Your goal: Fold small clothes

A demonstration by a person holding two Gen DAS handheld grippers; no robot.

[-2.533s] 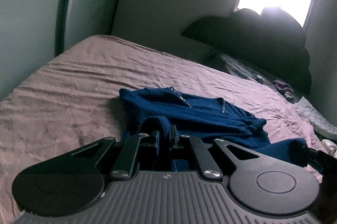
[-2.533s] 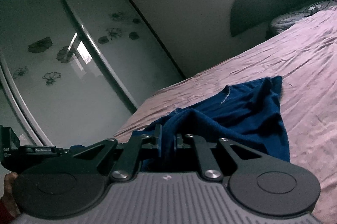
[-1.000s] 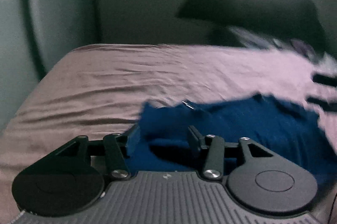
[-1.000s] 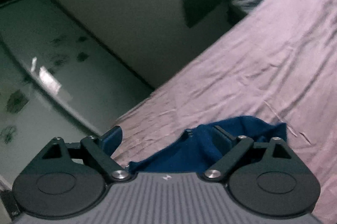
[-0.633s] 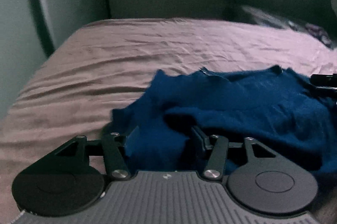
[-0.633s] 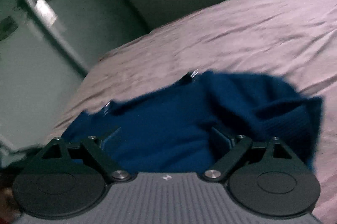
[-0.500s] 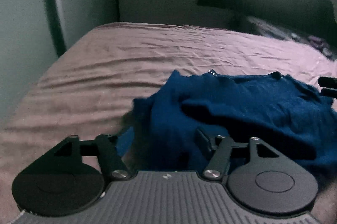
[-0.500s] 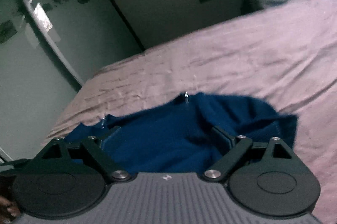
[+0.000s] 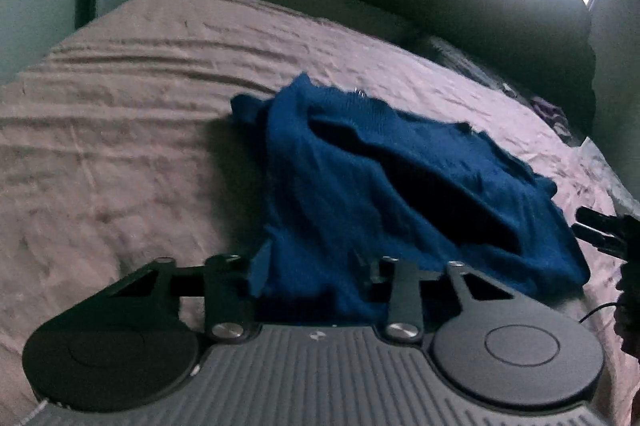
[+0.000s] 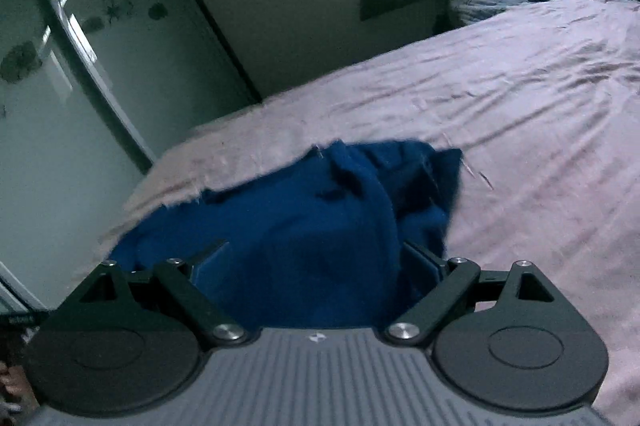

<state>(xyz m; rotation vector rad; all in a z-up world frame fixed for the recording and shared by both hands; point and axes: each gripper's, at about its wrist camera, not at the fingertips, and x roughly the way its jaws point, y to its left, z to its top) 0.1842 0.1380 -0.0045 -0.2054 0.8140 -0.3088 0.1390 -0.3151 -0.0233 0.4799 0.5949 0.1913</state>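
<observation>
Right now the left gripper (image 9: 310, 264) has its jaws partway apart, just been closing, w/ a bunched fold of the blue garment (image 9: 400, 185) sitting between them; pads look not yet pressed on the cloth, tho blur and shadow make contact hard to judge. Garment spreads fwd and to the right of those fingers in a rumpled heap, one dark hollow fold across its middle. Beyond and left of it, wrinkled pinkish bedsheet (image 9: 140, 113). Far right of the fingers, the black tips of the other tool poke in at the frame edge.

Right gripper (image 10: 316, 258) stands spread wide, fingers either side of the blue garment (image 10: 304, 226), which lies between and ahead of them w/o being pinched. Sheet (image 10: 520, 129) runs off to the right and fwd; left of the fingers, a glossy wardrobe door (image 10: 60, 85) w/ flower prints.
</observation>
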